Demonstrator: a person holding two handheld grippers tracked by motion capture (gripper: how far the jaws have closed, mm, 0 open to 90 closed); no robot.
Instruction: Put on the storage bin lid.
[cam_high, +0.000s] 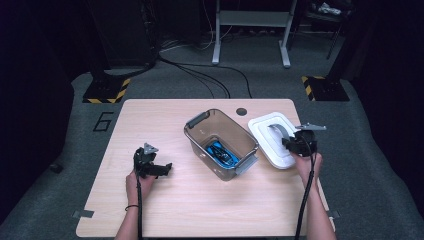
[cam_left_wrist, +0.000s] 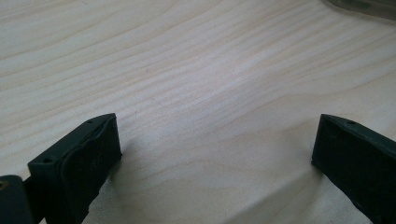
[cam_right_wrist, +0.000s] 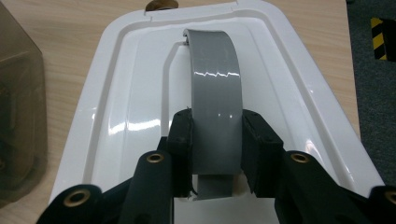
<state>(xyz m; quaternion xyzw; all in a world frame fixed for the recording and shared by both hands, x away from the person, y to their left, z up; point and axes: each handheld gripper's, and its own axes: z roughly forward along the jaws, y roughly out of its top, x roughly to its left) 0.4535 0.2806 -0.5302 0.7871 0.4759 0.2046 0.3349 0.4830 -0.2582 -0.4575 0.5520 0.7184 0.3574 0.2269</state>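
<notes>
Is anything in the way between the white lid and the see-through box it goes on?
Nothing visible is. The right gripper is shut on the grey handle of the white lid, which sits just right of the open box. Only bare table lies between them. The blue thing lies low inside the box.

I see on the tabletop (cam_high: 200, 200): storage box (cam_high: 221, 142) at centre, cable (cam_high: 221, 152) inside; lid (cam_high: 272, 139) just right; left gripper (cam_high: 150, 164) well left.

A white lid (cam_right_wrist: 289, 79) is lying flat on the table. Its grey handle (cam_right_wrist: 215, 116) is arching upward.
</notes>
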